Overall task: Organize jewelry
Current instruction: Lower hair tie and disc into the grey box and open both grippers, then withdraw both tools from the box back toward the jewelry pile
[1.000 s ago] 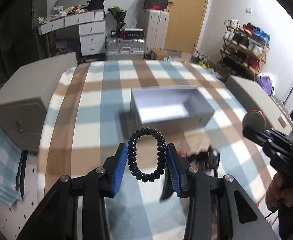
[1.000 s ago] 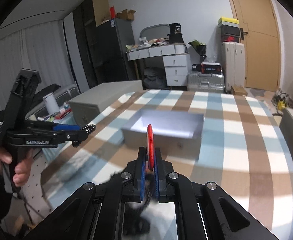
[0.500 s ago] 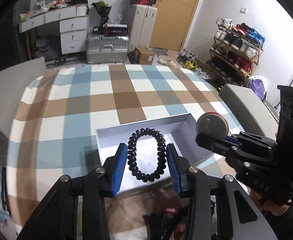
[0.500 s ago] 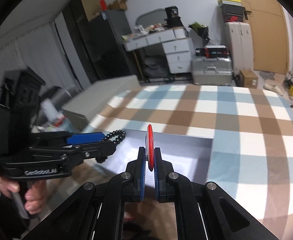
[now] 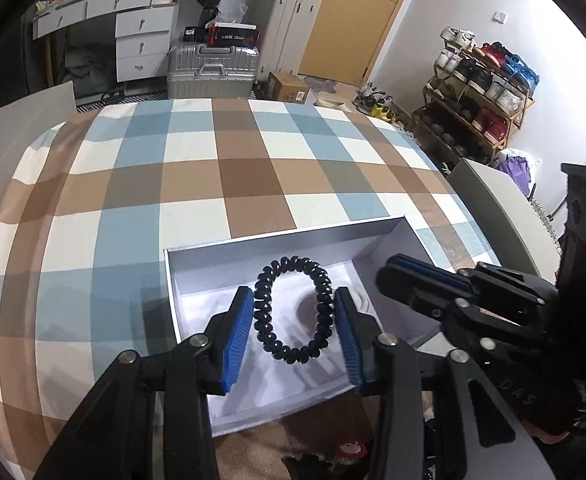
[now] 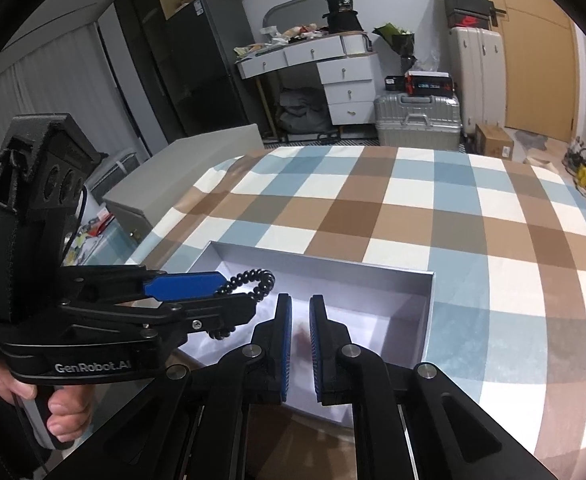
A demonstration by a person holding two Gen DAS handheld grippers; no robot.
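Left wrist view: left gripper (image 5: 293,324) pinches a black bracelet (image 5: 291,315) above the box (image 5: 285,240), inside its rim. Right gripper (image 6: 301,346), narrowly parted and empty, hovers just beside over the box's near edge.

Inside the grey box (image 5: 197,276), behind your left hand-held gripper (image 5: 293,322), a reddish round thing (image 5: 307,308) on the floor is smeared by blur, and the black coiled bracelet (image 5: 291,312) covers part of it, so you cannot tell what it is. From your right hand-held gripper (image 6: 300,346) it shows only as a faint dark-red smudge between the blue pads (image 6: 286,348). At the bottom edge of the left view, a small dark heap with a red-and-white bit (image 5: 347,450) is cut off and half hidden by the gripper's arms.
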